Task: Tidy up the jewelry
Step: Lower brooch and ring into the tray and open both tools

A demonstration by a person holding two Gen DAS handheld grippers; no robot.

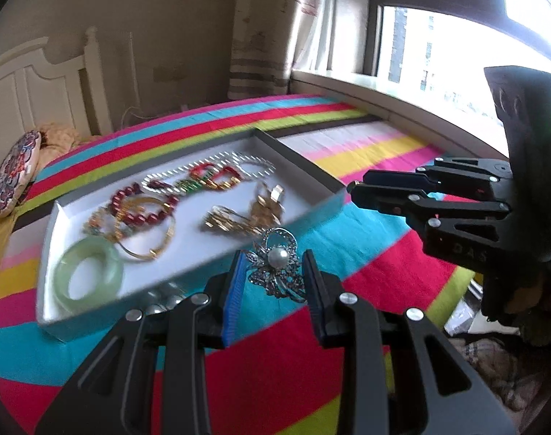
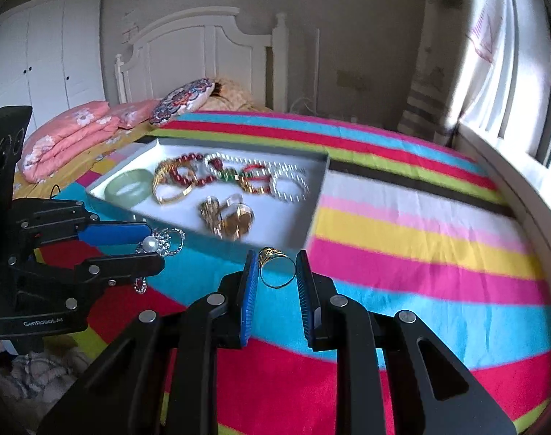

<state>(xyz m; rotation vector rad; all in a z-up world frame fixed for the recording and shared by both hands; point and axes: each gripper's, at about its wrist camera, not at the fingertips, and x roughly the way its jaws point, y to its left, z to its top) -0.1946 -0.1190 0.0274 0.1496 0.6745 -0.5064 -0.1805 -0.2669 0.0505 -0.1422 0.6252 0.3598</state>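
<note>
Jewelry fills a shallow white box (image 1: 188, 250) on the striped bedspread (image 1: 366, 152): a smooth green jade bangle (image 1: 88, 275), dark red beads (image 1: 144, 204), a thin gold bangle (image 1: 155, 239) and a sparkly chain (image 1: 239, 161). The left gripper (image 1: 273, 270) pinches a silver brooch (image 1: 277, 264) with a round pearl in the middle, just in front of the box. The right gripper (image 2: 275, 270) pinches a gold ring (image 2: 277, 266) (only the right wrist view shows it), also held near the box's front wall. That view also shows pink pillows (image 2: 72, 130), a white headboard (image 2: 202, 54) and white closet doors (image 2: 39, 47). The left wrist view shows a bright window (image 1: 456, 47) and curtain (image 1: 260, 29).
</note>
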